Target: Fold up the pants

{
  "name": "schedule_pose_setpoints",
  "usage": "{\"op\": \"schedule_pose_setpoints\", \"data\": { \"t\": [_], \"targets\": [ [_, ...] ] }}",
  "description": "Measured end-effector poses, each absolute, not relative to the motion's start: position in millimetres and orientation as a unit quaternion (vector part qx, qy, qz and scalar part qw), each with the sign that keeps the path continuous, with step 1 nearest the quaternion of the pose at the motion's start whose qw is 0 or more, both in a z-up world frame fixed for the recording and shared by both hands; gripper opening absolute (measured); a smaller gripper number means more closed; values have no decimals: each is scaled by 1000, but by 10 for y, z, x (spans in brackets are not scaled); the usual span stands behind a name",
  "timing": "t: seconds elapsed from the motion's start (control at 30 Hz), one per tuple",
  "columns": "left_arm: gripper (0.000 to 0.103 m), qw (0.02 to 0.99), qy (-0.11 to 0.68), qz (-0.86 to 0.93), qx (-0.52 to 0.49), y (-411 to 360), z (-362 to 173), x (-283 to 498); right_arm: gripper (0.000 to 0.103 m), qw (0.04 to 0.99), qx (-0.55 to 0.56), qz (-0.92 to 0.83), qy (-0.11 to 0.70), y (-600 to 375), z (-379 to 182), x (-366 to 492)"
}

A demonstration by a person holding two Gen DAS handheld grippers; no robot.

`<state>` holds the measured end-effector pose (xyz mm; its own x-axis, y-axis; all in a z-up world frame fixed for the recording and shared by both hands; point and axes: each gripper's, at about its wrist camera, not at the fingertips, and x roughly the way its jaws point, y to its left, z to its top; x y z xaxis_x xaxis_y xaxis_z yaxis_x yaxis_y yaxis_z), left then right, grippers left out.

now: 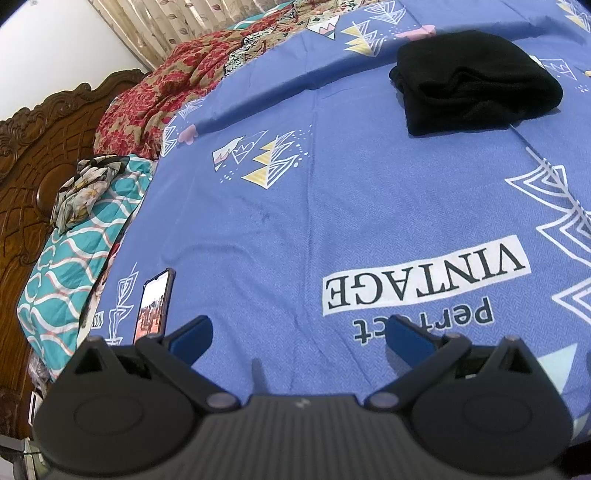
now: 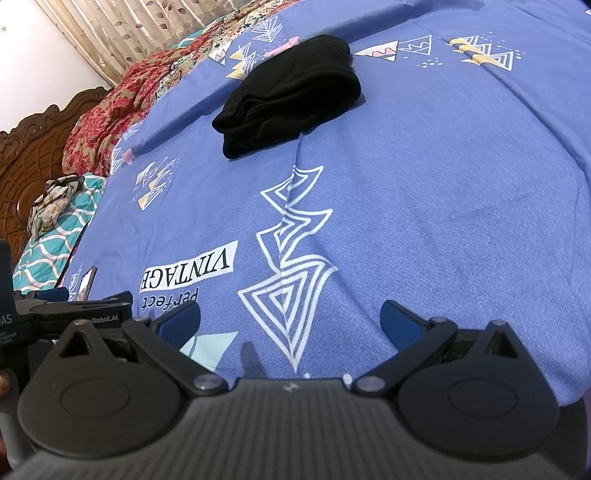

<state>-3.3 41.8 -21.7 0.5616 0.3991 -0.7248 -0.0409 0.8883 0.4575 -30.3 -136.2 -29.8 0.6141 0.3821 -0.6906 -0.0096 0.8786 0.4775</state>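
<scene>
Black pants (image 1: 476, 81) lie folded into a compact bundle on the blue patterned bedsheet (image 1: 332, 206), far ahead and to the right in the left wrist view. The right wrist view shows the same pants (image 2: 291, 96) ahead and left of centre. My left gripper (image 1: 299, 338) is open above the sheet near the bed's front, nothing between its blue pads. Over the white triangle print my right gripper (image 2: 291, 323) is also open and holds nothing. The left gripper (image 2: 74, 299) shows at the left edge of the right wrist view. Both grippers are well away from the pants.
A phone (image 1: 155, 306) lies on the sheet just left of my left gripper. A red floral blanket (image 1: 159, 96), a teal patterned cover (image 1: 81, 251) and a crumpled scarf (image 1: 85, 188) sit along the carved wooden headboard (image 1: 33, 166). Curtains (image 1: 177, 22) hang behind.
</scene>
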Motion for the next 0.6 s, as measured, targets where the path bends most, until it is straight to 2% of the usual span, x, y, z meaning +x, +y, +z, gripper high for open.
{"op": "schedule_pose_setpoints", "data": {
  "t": [0.6],
  "targets": [
    [103, 860, 452, 124, 200, 408, -226, -24, 103, 871, 220, 113, 425, -1366, -292, -307]
  ]
}}
